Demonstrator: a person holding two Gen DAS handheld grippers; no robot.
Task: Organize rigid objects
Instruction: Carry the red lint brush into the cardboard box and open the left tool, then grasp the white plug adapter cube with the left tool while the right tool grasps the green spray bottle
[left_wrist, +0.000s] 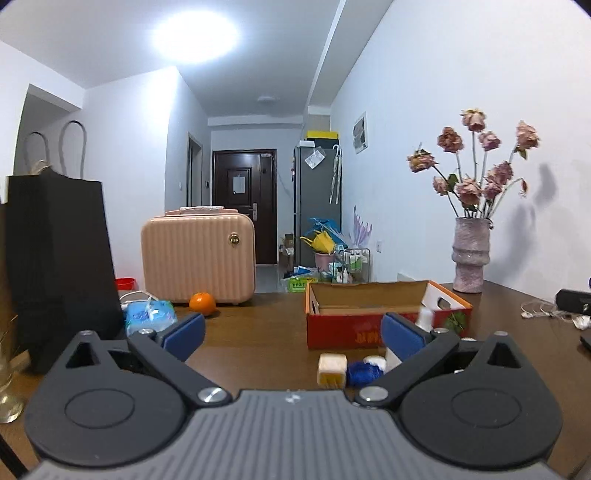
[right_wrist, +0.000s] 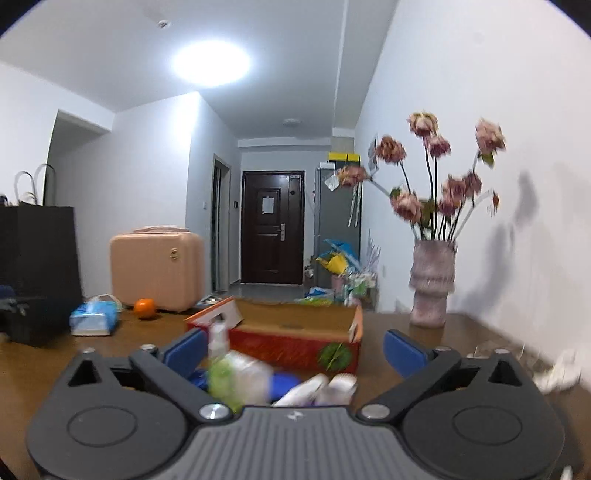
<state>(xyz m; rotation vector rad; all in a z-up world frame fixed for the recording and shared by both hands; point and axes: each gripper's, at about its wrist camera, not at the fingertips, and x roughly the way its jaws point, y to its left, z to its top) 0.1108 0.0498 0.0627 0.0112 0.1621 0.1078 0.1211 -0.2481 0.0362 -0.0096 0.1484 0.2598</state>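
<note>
While your left gripper (left_wrist: 291, 334) gapes fully wide, it grips nothing | your right gripper (right_wrist: 293, 350) is spread equally wide, also empty | red cardboard box (left_wrist: 347, 330) sits open on the wooden table (left_wrist: 251, 332) | small cube (left_wrist: 332, 369) and blue item (left_wrist: 360, 373) lie just before it.

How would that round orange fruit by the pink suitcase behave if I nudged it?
The round orange fruit would probably roll: it looks near-spherical and sits loose on the smooth brown wooden table. It seems firm and fairly light. The pink ribbed suitcase right behind it would likely stop a backward roll.
</note>
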